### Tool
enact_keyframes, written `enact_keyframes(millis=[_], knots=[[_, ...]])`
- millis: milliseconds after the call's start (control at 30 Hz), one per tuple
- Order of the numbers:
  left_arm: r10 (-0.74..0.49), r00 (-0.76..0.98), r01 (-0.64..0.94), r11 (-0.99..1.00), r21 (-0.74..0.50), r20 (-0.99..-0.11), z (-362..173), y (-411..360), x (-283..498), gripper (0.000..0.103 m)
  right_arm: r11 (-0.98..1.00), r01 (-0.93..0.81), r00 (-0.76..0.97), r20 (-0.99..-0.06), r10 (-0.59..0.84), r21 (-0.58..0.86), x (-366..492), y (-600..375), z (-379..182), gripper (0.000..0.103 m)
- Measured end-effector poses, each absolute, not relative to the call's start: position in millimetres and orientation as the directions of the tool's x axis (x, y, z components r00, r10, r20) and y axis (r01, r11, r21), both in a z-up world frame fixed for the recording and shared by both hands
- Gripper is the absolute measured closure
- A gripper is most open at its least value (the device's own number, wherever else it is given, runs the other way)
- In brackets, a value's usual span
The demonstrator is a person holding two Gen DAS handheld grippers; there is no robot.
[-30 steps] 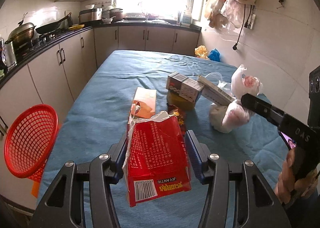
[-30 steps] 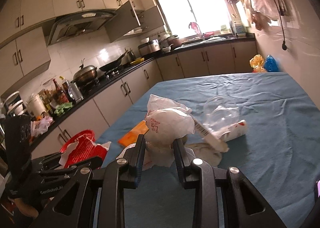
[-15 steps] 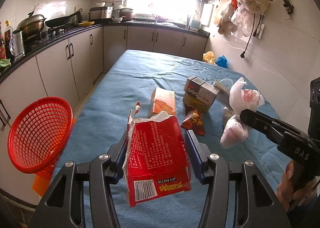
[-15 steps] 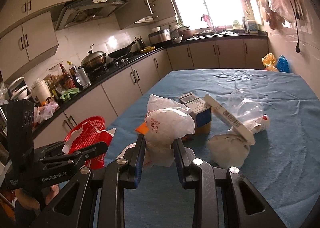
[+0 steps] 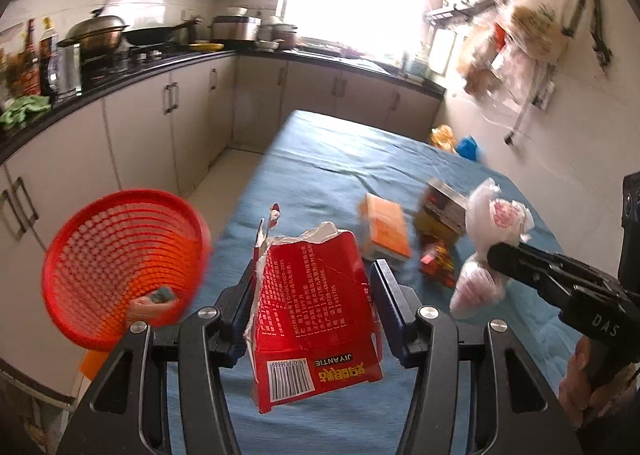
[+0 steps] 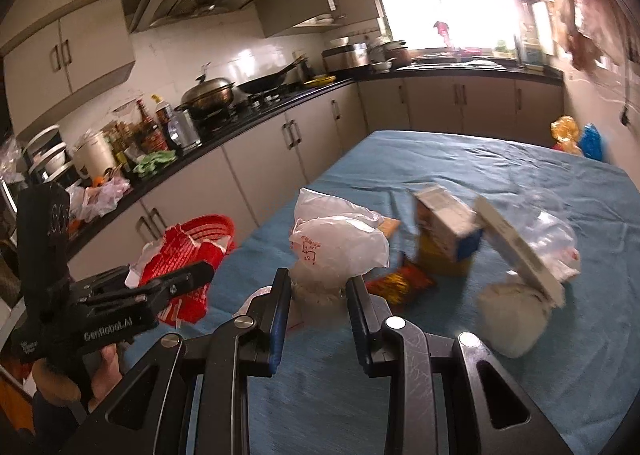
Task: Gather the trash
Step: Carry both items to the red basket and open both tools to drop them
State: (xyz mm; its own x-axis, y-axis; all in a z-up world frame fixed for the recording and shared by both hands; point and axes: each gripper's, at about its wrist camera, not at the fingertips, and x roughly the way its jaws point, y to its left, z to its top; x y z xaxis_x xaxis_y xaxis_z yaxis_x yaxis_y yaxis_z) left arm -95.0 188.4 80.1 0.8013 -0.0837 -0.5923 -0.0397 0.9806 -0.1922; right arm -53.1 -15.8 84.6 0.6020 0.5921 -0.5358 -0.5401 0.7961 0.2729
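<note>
Red cardboard filled the left wrist view: the left claw (image 5: 314,295) was clamped on a torn red box (image 5: 316,319), held up off the blue tabletop (image 5: 320,167). Just off the tabletop's left edge, a red mesh basket (image 5: 120,267) stood tilted with its mouth toward the camera and a small scrap lying inside. A strip of bare floor ran between that edge and the cabinets. Further along the tabletop lay an orange packet (image 5: 386,231) and a stack of small boxes (image 5: 442,211), close together.

Over to the right wrist view: the right claw (image 6: 318,297) was squeezed tight on a white plastic bag (image 6: 336,247), lifted above the cloth. To its right sat the boxes (image 6: 448,235), a red snack wrapper (image 6: 400,281) and a pale lump (image 6: 512,319), while the tabletop's far half lay open. The left claw (image 6: 192,275) showed at the left with its red box, in front of the basket (image 6: 208,231).
</note>
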Motion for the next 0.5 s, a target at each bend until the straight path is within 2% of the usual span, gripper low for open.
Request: enact_keyframes(millis=[200,500], knots=[[0.015,0.806,-0.163,0.967,-0.197,-0.592,81.3,251.2,-99.4,0.050,0.749,-0.596,0.526,-0.565,0.636,0.288,-40.0,30.7,92.2,0.072],[0.105,0.746,-0.324,0.920,-0.221,-0.658,50.3,335.5,-89.9,0.050,0.673,-0.693,0.419,-0.616,0.667,0.258,-21.7,135.3,93.8,0.072]])
